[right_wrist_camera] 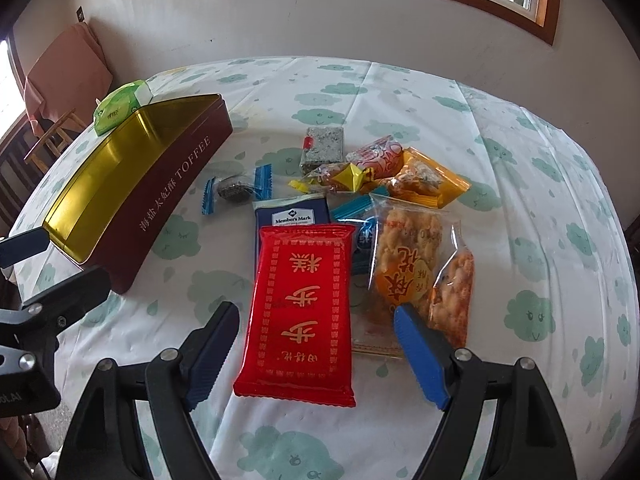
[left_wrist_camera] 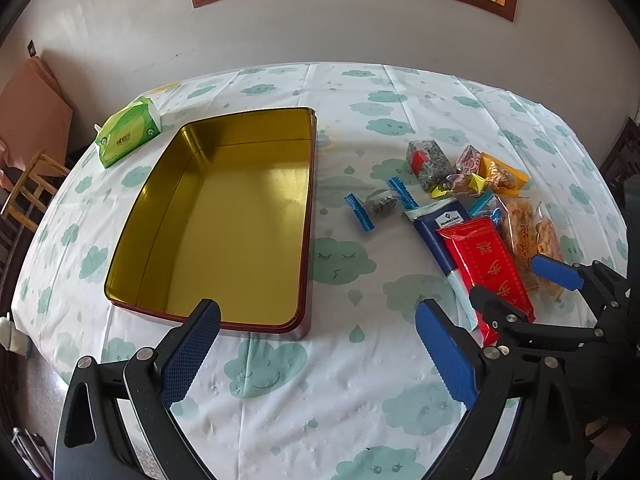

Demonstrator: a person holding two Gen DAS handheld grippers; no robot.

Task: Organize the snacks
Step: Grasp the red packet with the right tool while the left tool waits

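An empty gold-lined toffee tin (left_wrist_camera: 224,220) lies open on the table; it also shows in the right wrist view (right_wrist_camera: 120,184). A pile of snacks lies to its right. A red packet (right_wrist_camera: 300,308) rests on a navy Member's Mark packet (right_wrist_camera: 292,212). Beside them are clear bags of fried snacks (right_wrist_camera: 404,256), an orange packet (right_wrist_camera: 428,180), a grey block (right_wrist_camera: 322,148) and a blue-ended candy (right_wrist_camera: 236,192). My right gripper (right_wrist_camera: 316,348) is open, its fingers either side of the red packet's near end. My left gripper (left_wrist_camera: 316,344) is open and empty at the tin's near edge.
A green tissue pack (left_wrist_camera: 128,132) sits behind the tin at the far left. The round table wears a white cloud-print cloth (left_wrist_camera: 360,400). Wooden chairs (left_wrist_camera: 28,188) stand at the left, by the wall under a window.
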